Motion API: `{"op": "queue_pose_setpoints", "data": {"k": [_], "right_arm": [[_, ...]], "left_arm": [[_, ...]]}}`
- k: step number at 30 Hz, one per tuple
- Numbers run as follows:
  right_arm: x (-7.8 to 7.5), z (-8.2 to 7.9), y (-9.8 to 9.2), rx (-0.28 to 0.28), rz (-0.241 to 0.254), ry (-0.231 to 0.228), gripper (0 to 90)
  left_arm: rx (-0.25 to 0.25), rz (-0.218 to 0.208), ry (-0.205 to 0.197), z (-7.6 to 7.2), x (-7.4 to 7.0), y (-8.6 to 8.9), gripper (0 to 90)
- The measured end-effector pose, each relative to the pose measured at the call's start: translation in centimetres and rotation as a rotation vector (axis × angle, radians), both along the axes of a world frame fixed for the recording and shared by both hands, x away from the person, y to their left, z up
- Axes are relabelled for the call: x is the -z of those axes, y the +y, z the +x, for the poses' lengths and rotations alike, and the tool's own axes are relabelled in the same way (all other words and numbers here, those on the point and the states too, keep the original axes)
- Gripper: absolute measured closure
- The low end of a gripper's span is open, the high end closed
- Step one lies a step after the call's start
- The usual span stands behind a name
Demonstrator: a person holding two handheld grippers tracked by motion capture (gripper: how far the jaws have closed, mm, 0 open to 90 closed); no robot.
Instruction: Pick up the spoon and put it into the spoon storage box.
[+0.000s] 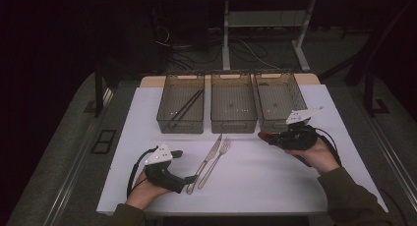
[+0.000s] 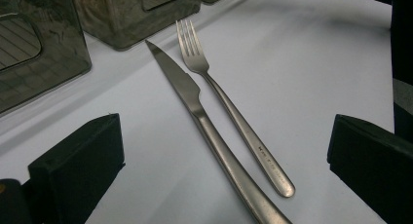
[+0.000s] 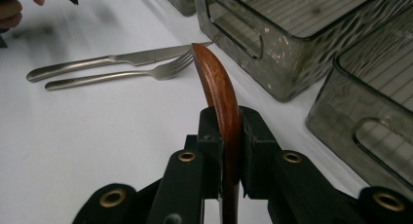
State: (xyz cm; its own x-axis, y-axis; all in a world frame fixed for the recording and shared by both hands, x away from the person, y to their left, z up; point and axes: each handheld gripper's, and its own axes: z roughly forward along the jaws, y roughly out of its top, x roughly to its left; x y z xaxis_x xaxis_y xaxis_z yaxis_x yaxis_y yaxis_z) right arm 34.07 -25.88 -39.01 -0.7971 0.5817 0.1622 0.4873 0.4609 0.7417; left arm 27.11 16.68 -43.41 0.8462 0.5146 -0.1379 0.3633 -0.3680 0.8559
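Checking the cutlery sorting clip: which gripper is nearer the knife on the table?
Left. The left gripper sits open right at the handle end of the knife. The right gripper, shut on a wooden spoon, is off beyond the blade tip.

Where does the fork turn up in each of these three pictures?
High view: fork lies at centre, right of the knife.
Left gripper view: at centre, tines toward the top.
Right gripper view: upper left, lying sideways.
Shared landmark: the knife beside it.

Knife (image 1: 213, 148) & fork (image 1: 220, 154) side by side; chopsticks (image 1: 187, 107) in left bin (image 1: 167, 119).
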Motion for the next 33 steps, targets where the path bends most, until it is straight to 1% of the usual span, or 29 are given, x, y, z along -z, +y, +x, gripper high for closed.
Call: {"op": "queue_pose_setpoints", "data": {"k": [12,17,20,23,25,28,33], "right_arm": [[-0.8,1.3,1.3,0.013,0.013,-0.005,79.5],[-1.4,1.8,1.9,0.013,0.026,-0.022,79.5],[-1.7,2.2,2.4,0.017,0.023,-0.029,79.5],[-2.1,2.8,2.9,0.03,0.025,-0.033,79.5],[-2.3,3.3,3.3,0.05,0.036,-0.03,79.5],[-2.8,4.1,3.9,0.063,0.047,-0.032,79.5],[-3.6,5.8,5.1,0.088,0.045,-0.032,79.5]], "left_arm": [[0.001,-0.001,0.001,0.0,0.0,0.0,0.0],[0.001,-0.003,0.001,0.0,0.1,-0.1,0.0],[0.003,0.002,0.004,0.0,0.1,-0.1,0.0],[0.002,0.0,0.003,0.0,0.1,-0.1,0.0],[0.002,-0.004,0.003,0.0,0.1,-0.1,0.0],[0.007,0.002,0.004,0.0,0.1,-0.2,0.0],[0.009,0.0,0.005,0.0,0.1,-0.2,0.0]]}}
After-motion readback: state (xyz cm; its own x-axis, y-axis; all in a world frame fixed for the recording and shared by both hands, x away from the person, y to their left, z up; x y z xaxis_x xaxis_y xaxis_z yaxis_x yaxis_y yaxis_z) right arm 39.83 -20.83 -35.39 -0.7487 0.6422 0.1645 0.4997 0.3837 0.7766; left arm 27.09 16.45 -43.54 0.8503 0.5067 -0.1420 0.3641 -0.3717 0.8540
